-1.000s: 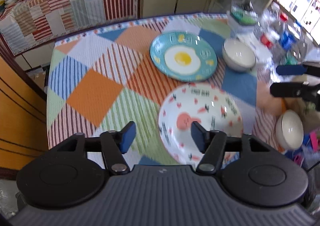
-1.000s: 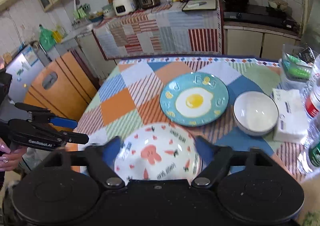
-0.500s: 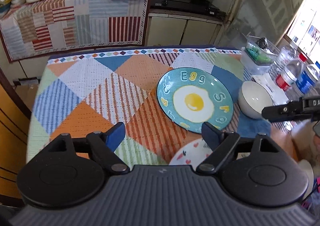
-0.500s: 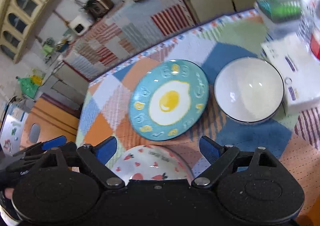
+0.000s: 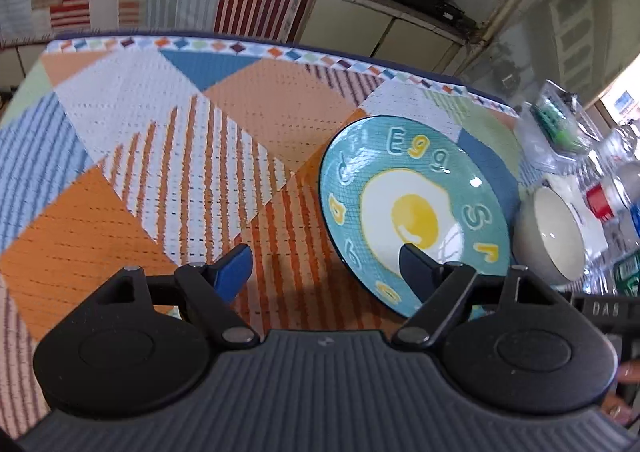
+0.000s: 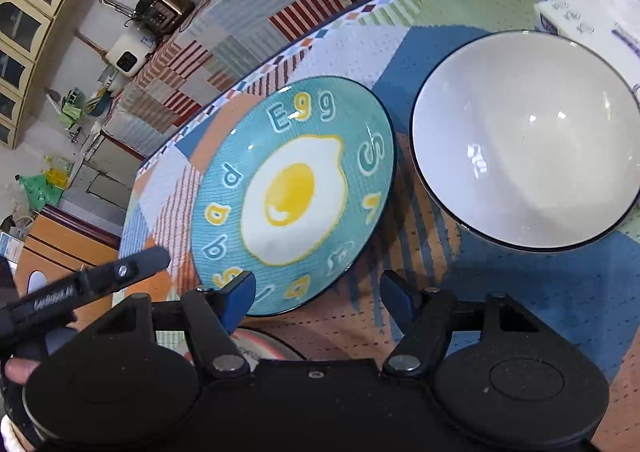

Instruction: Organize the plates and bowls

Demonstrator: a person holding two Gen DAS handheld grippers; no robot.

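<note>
A teal plate with a fried-egg picture [image 5: 416, 207] [image 6: 292, 195] lies on the patchwork tablecloth. My left gripper [image 5: 324, 270] hovers low at the plate's near-left rim; one finger is over the plate, the other over the cloth, and the jaws are closing without pressing on it. My right gripper [image 6: 318, 300] straddles the plate's near rim, jaws closing too, pads clear of it. A white bowl [image 6: 524, 139] [image 5: 552, 236] stands to the right of the plate. A sliver of the white carrot-pattern plate [image 6: 264, 342] shows under my right gripper.
A tissue pack [image 6: 580, 11], bottles [image 5: 600, 199] and a clear plastic box [image 5: 556, 119] crowd the table's right side. The other gripper's finger [image 6: 100, 280] reaches in from the left. Wooden furniture [image 6: 60, 252] stands beyond the table's left edge.
Both grippers have dropped toward the egg plate, which now looks much larger. The carrot plate has slipped out of the left wrist view. The right jaws have narrowed.
</note>
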